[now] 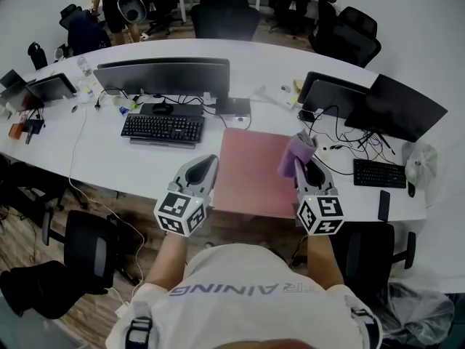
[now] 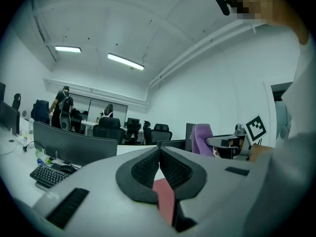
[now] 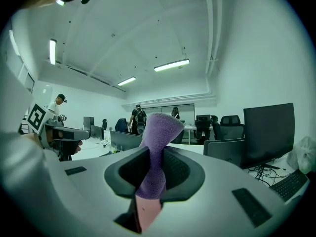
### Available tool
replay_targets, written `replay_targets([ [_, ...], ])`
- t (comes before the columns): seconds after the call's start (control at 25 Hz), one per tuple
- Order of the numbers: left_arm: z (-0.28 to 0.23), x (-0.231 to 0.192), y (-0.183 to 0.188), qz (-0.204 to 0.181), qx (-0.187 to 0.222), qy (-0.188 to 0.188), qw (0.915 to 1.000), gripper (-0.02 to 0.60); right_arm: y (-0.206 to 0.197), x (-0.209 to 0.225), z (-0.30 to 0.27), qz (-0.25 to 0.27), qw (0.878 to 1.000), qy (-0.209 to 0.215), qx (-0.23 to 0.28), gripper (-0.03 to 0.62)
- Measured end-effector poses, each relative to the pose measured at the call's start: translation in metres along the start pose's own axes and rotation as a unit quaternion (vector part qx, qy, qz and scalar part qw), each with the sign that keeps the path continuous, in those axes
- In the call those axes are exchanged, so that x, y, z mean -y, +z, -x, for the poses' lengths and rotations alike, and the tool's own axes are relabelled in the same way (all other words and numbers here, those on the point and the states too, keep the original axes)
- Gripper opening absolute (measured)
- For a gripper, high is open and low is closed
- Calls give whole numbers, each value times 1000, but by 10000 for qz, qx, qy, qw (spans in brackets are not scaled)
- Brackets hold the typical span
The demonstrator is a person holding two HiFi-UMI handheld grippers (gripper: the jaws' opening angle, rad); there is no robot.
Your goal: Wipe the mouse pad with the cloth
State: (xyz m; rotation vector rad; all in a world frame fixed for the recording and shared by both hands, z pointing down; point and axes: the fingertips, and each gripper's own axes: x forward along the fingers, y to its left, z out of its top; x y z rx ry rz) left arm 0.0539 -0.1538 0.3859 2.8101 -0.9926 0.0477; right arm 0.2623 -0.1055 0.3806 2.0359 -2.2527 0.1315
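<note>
A pink mouse pad (image 1: 254,169) lies on the white desk near its front edge, between the two keyboards. My right gripper (image 1: 304,158) hovers over the pad's right side, shut on a purple cloth (image 1: 294,153) that sticks up from the jaws. In the right gripper view the cloth (image 3: 156,152) fills the gap between the pads, with the pink pad (image 3: 146,214) below. My left gripper (image 1: 204,167) hangs over the pad's left edge, jaws shut and empty. The left gripper view shows its tips meeting (image 2: 159,152), with a strip of the pad (image 2: 164,197) beneath.
A black keyboard (image 1: 163,129) and monitor (image 1: 163,75) stand left of the pad. Another keyboard (image 1: 379,173), two dark monitors (image 1: 392,106) and cables lie to the right. A phone (image 1: 383,204) rests near the front edge. Office chairs and people are behind the desk.
</note>
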Motion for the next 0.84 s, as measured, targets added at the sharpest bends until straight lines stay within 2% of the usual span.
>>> replay_targets([
  [0.44,-3,-10,-2,124,-28,-114,9999,32,2,-6,0,-137,9999,-34,40,91],
  [0.84,-15,3,-7,197,-53,-175,9996,32,6,-6,9,26,10000,62,55,91],
])
